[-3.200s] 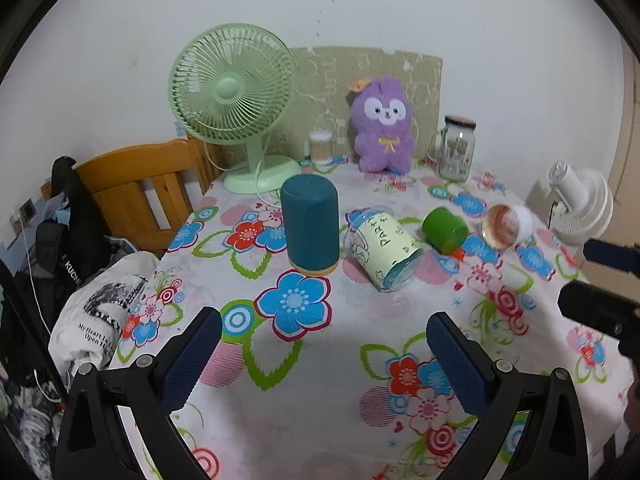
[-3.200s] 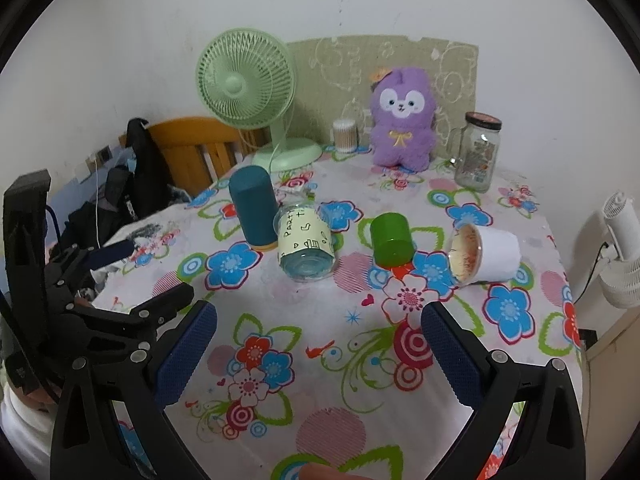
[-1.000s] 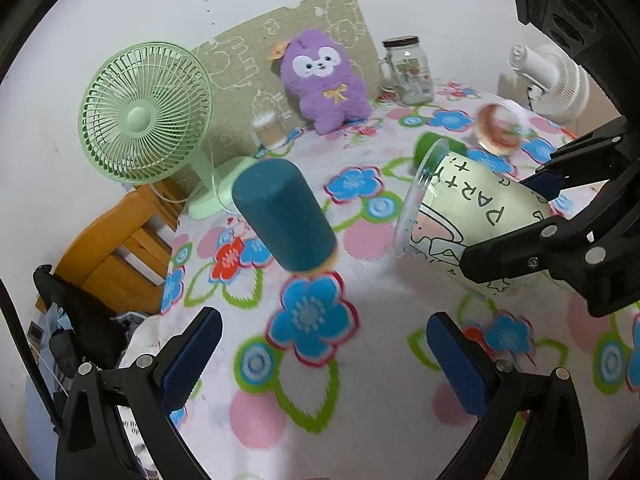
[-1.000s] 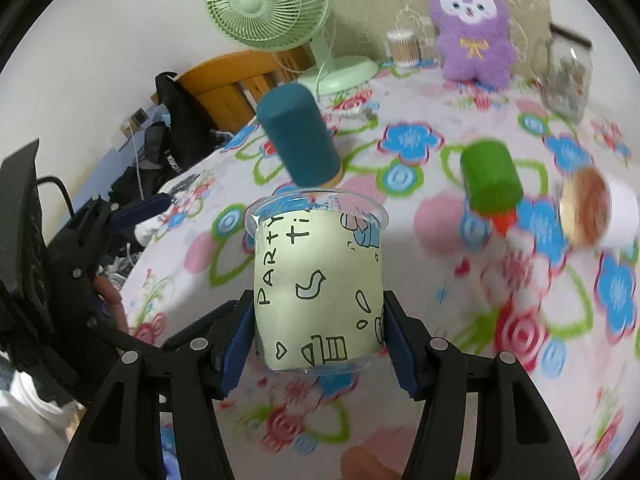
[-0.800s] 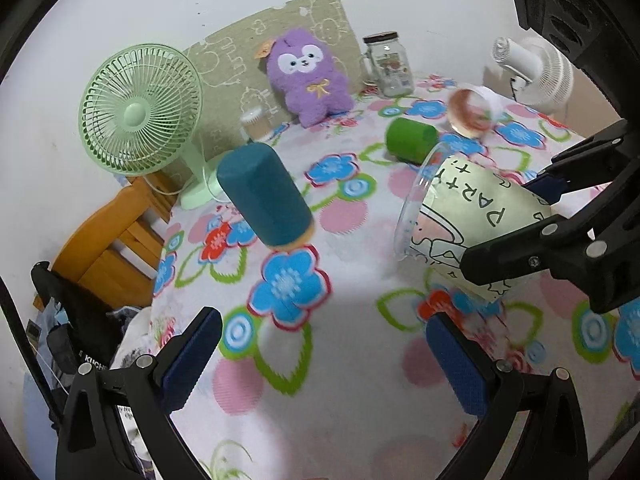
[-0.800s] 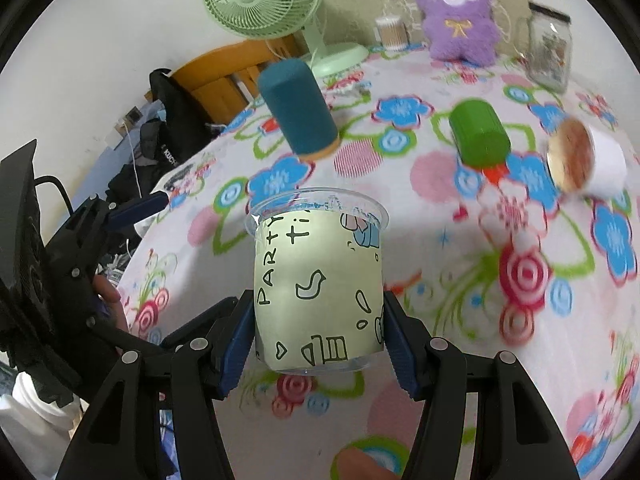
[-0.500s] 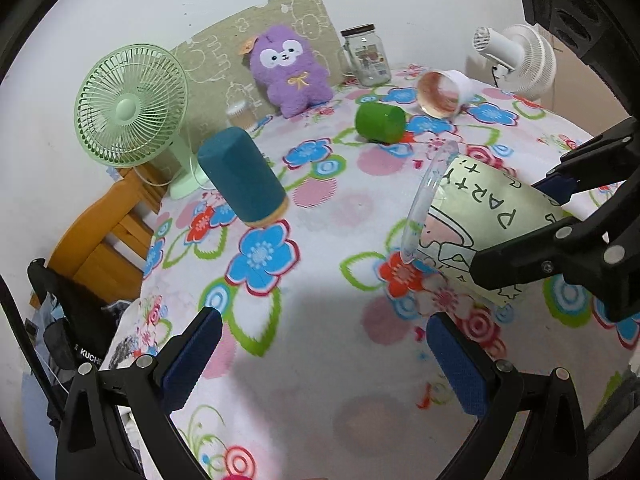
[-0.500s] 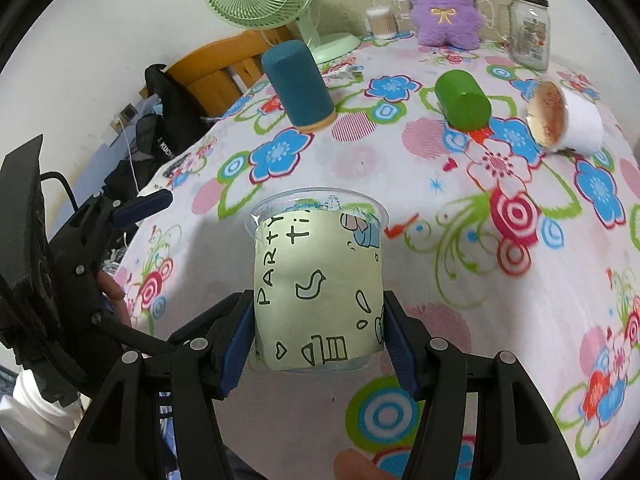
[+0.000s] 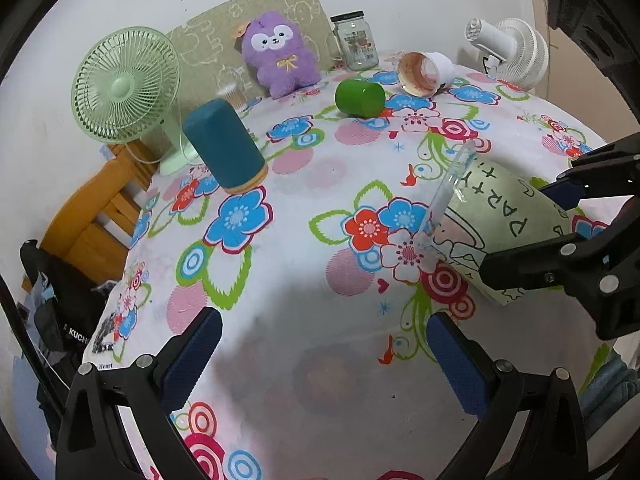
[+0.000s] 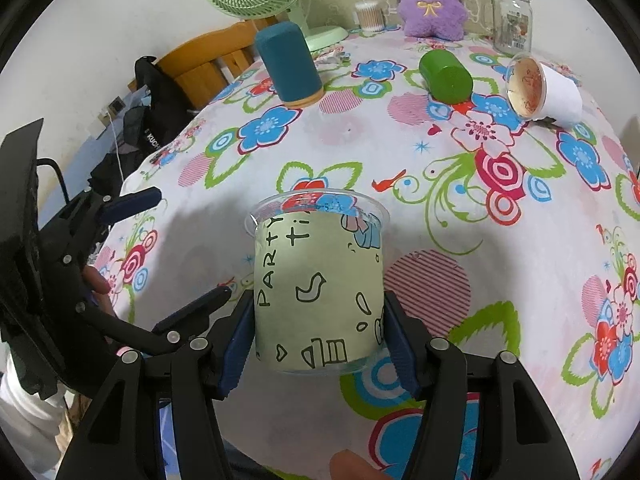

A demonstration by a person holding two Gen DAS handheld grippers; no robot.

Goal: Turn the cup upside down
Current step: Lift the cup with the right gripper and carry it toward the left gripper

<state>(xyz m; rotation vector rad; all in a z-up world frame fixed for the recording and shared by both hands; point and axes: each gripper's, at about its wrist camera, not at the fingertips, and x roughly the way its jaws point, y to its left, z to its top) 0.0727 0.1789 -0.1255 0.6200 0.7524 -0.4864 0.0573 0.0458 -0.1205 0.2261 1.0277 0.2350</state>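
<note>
My right gripper (image 10: 318,336) is shut on a clear plastic cup with a pale green "PARTY" sleeve (image 10: 318,284). It holds the cup above the floral tablecloth (image 10: 460,216), with the rim pointing away from me. In the left wrist view the same cup (image 9: 492,224) hangs at the right, tilted, rim toward the left and close over the cloth, held by the right gripper (image 9: 568,236). My left gripper (image 9: 324,354) is open and empty over the near part of the table. It also shows at the left of the right wrist view (image 10: 176,248).
A teal cup (image 9: 224,146) stands upside down on the cloth. A green cup (image 9: 360,98) and a white cup (image 9: 424,72) lie on their sides. At the back stand a green fan (image 9: 126,90), a purple plush (image 9: 280,58) and a glass jar (image 9: 354,40). A wooden chair (image 9: 100,208) is at the left.
My right gripper took the PARTY cup off the table, lifted it and drew it back toward the near edge. My left gripper stayed open and pulled back too.
</note>
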